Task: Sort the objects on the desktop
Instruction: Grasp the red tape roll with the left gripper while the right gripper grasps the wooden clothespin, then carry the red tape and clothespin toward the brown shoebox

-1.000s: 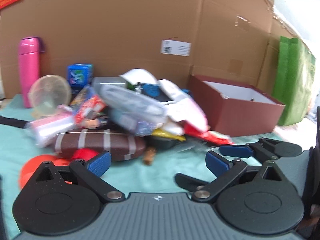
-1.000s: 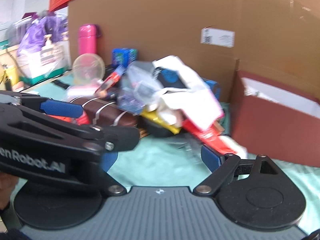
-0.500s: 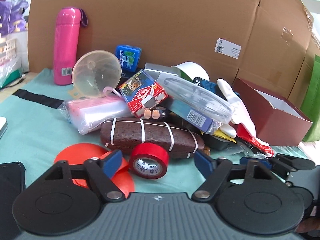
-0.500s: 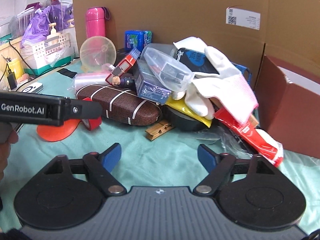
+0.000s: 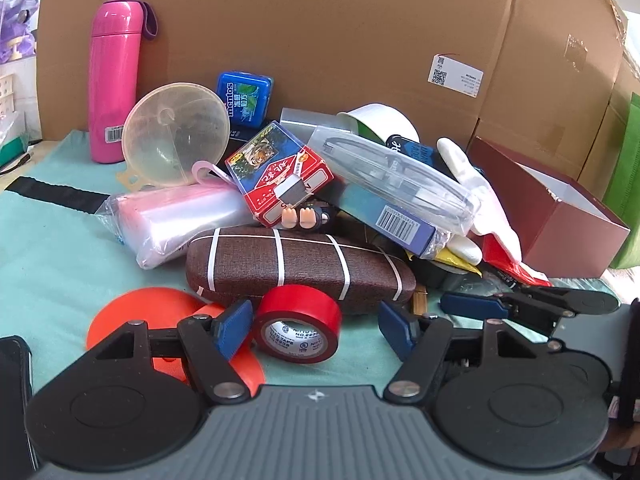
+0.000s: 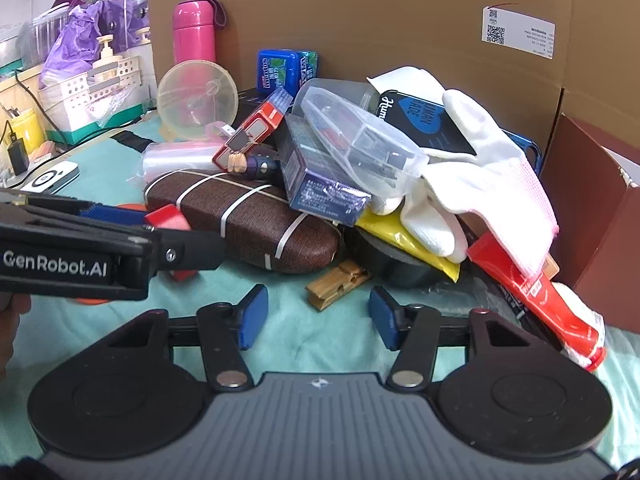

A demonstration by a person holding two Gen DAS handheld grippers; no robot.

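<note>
Now the left tongs [image 5: 314, 326] are closing around the red tape roll [image 5: 298, 328], pads not yet touching; it looks light, stiff, best pinched across its rim. The right tongs [image 6: 316, 318] are closing too, empty, short of the wooden clothespin [image 6: 338, 284].

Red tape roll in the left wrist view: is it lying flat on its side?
No. The red tape roll stands on its edge on the green cloth, its hollow core facing the camera.

Room was bright and evenly lit, shadows soft, mostly tucked under the pile. Both shots were sharp, no real blur. Bit of glare off the clear plastic case [image 5: 394, 168]. Heavy fisheye bending at the edges, corners dark.
</note>
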